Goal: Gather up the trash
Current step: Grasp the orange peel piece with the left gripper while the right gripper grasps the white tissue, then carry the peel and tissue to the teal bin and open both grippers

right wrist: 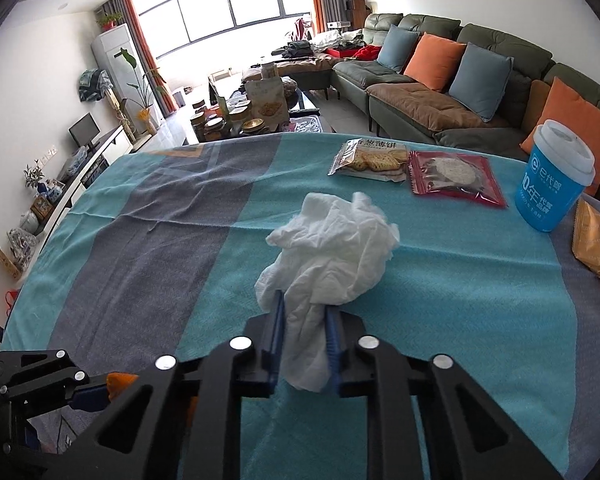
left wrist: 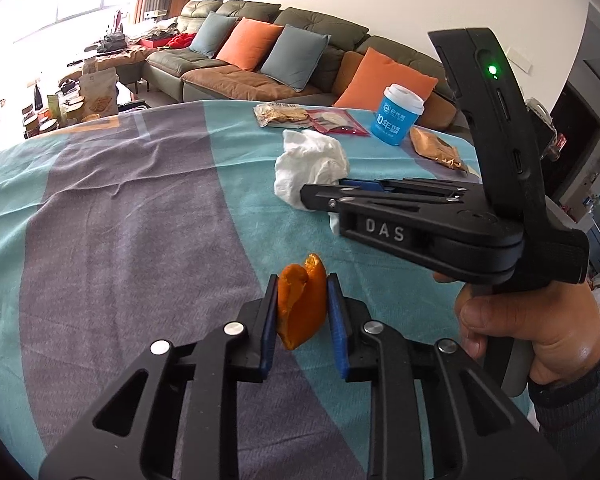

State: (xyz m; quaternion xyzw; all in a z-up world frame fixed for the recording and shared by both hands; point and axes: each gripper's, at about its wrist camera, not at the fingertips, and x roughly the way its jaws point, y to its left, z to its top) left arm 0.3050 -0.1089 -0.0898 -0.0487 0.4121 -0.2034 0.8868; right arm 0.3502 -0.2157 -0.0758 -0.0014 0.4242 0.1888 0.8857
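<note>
1. The right gripper (left wrist: 324,196) is showing white letters "DAS" on its side.
2. The blue cup (right wrist: 554,182) is carrying "10年" in white.
3. The cracker packet (right wrist: 370,160) is bearing Chinese characters, too small to read surely.

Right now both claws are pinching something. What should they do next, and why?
Probably lift both straight up. The left gripper is closed on the orange peel, and the right gripper is closed on the crumpled tissue. Both pieces seem to rest on the tablecloth, and no bin is in view.
</note>
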